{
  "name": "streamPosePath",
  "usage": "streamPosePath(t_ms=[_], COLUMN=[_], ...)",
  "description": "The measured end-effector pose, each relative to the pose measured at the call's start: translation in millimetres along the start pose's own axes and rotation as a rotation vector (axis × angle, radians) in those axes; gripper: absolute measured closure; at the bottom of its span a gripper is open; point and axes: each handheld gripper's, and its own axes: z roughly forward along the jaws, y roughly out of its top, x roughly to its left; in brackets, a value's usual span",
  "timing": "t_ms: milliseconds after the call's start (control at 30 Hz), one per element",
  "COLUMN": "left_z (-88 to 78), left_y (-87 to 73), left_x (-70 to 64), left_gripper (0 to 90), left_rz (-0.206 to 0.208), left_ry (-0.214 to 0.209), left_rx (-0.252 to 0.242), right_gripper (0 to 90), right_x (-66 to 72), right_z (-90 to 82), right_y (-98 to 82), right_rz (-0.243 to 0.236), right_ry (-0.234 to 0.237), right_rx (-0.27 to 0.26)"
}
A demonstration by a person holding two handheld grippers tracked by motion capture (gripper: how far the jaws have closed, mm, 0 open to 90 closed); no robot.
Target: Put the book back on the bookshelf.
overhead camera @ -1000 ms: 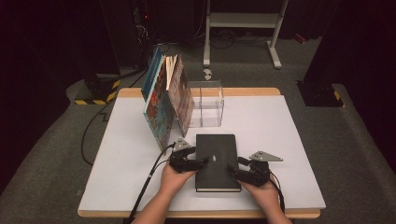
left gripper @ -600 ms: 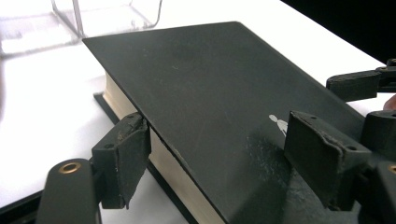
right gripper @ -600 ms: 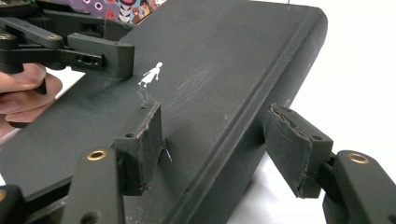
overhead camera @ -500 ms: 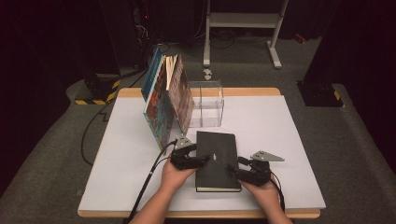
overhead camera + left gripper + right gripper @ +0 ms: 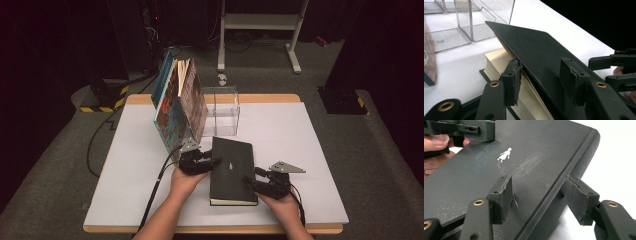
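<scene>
Lying flat near the person, the black book (image 5: 232, 169) has its cover pinched by the closing left gripper (image 5: 541, 75), spine clamped in the right gripper (image 5: 541, 192)

Leaning books (image 5: 177, 102), clear organiser (image 5: 220, 112), white table (image 5: 300, 150)

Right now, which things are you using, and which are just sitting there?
Using: black book, left gripper on its lifted cover, right gripper at its spine.
Just sitting: standing books, clear plastic holder, white table.
</scene>
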Motion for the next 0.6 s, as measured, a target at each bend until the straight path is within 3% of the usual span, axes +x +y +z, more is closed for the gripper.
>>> streamPosePath(t_ms=[167,367,400,433,500,600], left_z=[4.9,6.6,5.6,5.6,6.8,7.2], left_y=[-3.6,-3.1,-3.4,-3.4,-3.2,-1.1], left_x=[-1.4,-1.7,-3.9,-3.9,-7.0,-10.9], left_gripper=[46.6,46.9,46.7,45.9,44.6,41.6], left_rz=[0.015,-0.012,0.028,0.028,0.076,0.107], left_ry=[-0.005,-0.006,0.000,0.000,0.017,0.034], left_rx=[-0.002,-0.018,-0.032,-0.032,-0.021,-0.008], right_gripper=[39.2,39.3,39.5,39.5,39.9,40.2], right_x=[-0.5,-0.2,-0.5,-0.5,-0.2,-0.1], right_z=[-0.1,-0.2,-0.3,-0.3,-0.7,-0.9], right_y=[0.3,0.1,0.0,0.0,0.1,0.2], right_rz=[0.008,0.004,0.004,0.004,0.004,0.001], right_ry=[0.004,0.003,0.006,0.006,0.005,0.006], right_rx=[0.000,-0.001,-0.004,-0.004,-0.007,-0.009])
